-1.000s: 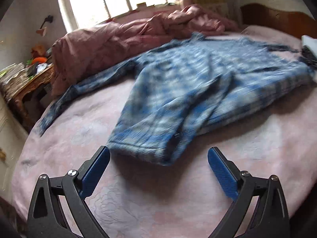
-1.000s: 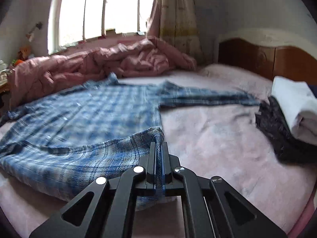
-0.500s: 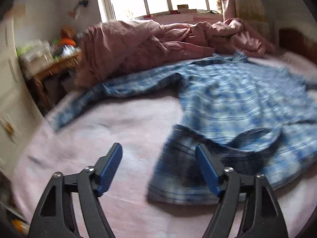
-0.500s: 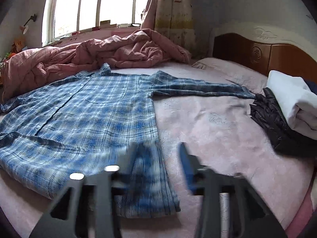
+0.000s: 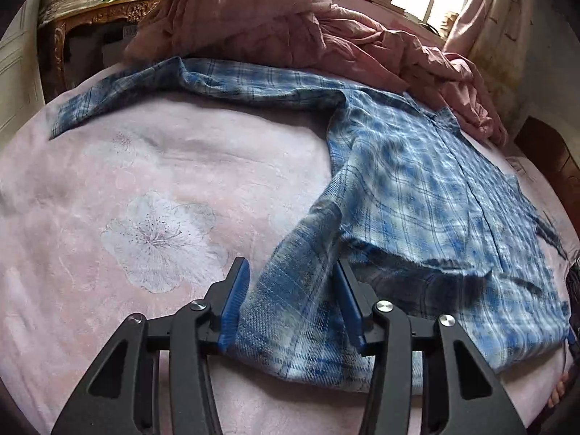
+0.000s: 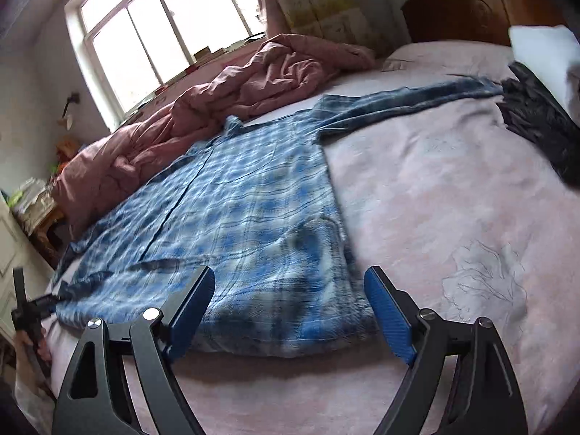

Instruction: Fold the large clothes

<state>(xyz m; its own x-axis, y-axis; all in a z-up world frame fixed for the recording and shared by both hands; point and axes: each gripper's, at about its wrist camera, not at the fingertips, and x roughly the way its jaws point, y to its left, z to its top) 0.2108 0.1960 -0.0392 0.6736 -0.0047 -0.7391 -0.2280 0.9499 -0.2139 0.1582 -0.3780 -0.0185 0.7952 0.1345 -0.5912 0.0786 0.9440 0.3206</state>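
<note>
On pink bedsheet (image 5: 108, 166) plaid shirt (image 5: 427, 188) lies flat, sleeves spread. Left gripper (image 5: 291, 304) jaws just closing, hem corner between them, pads not clearly pressing. Right gripper (image 6: 290, 311) jaws just opened wide, straddling other hem corner.

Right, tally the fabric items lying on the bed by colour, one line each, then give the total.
Blue plaid: 1, the blue plaid button-up shirt
Pink: 1, the crumpled pink quilt
Black: 1, the folded black garment
White: 1, the folded white cloth
Total: 4
</note>
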